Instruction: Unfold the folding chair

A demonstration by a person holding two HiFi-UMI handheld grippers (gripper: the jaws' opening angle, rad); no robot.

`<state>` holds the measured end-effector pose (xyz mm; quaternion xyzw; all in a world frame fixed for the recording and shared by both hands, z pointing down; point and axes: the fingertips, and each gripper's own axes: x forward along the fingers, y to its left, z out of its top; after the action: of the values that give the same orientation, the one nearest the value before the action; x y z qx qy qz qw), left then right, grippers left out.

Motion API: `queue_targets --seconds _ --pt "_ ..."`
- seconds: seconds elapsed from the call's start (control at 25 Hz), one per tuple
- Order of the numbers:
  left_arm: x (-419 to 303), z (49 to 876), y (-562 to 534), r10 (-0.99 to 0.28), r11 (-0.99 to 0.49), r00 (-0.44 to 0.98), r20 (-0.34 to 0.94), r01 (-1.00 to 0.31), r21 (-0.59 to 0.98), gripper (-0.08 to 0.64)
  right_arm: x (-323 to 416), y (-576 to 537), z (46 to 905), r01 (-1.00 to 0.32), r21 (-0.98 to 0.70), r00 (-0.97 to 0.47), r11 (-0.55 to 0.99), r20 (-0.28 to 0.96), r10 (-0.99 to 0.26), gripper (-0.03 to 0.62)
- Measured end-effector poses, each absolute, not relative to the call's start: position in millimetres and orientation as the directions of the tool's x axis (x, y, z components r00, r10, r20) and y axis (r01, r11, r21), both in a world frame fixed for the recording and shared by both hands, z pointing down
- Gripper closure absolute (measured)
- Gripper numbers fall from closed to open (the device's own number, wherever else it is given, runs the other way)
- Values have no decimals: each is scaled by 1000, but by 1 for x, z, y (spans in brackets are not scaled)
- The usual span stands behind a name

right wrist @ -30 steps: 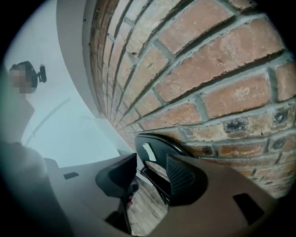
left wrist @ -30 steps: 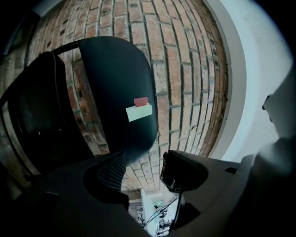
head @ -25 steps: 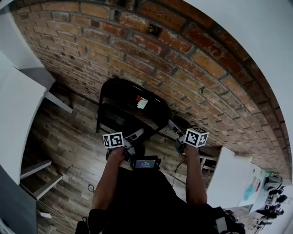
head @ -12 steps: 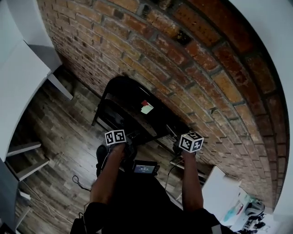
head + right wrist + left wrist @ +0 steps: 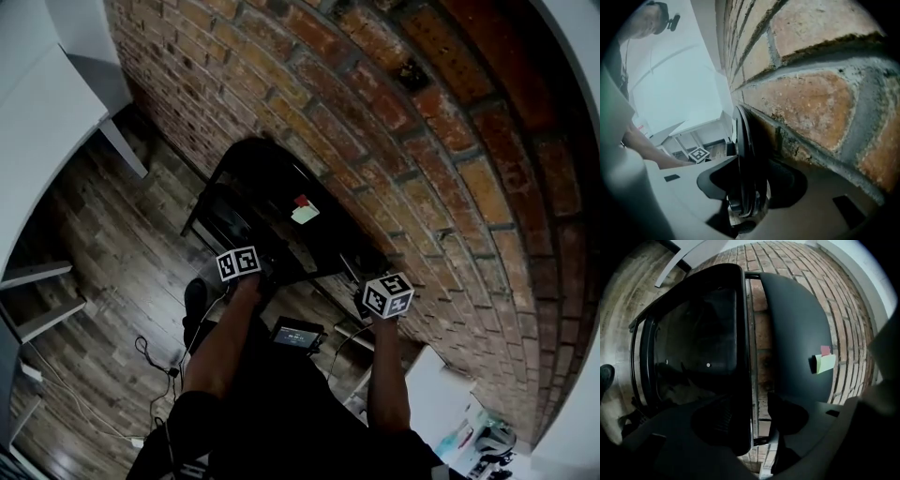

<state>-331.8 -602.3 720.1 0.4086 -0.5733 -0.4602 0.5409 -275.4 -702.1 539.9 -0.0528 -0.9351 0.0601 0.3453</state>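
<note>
One black metal folding chair (image 5: 277, 180) stands against red brick wall (image 5: 422, 141). Right tongs (image 5: 752, 183) clamp its edge. Left tongs (image 5: 755, 420), wide and just closing, straddle its frame without gripping.

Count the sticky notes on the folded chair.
2. A small red note is stuck on the back of the chair, and a larger yellow-green note sits right beneath it. More could be hidden on the chair's far side.
</note>
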Motion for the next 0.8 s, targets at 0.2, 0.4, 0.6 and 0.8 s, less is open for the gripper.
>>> queue_targets --seconds 0.2,0.4,0.6,0.8 --pt "-321 715 -596 -969 241 -57 240 -5 971 495 -263 -693 541 107 -142 -722 984 670 175 408" --pt "-320 716 -581 -973 209 -99 210 19 978 531 -254 -678 538 113 -229 -738 967 632 236 416" --pt "-336 706 -566 -979 126 -155 131 39 991 535 -271 -661 521 185 -288 -765 939 558 322 419" --pt "-350 697 -551 -977 59 -202 69 52 997 535 -299 -643 503 281 -340 -768 897 481 423 419"
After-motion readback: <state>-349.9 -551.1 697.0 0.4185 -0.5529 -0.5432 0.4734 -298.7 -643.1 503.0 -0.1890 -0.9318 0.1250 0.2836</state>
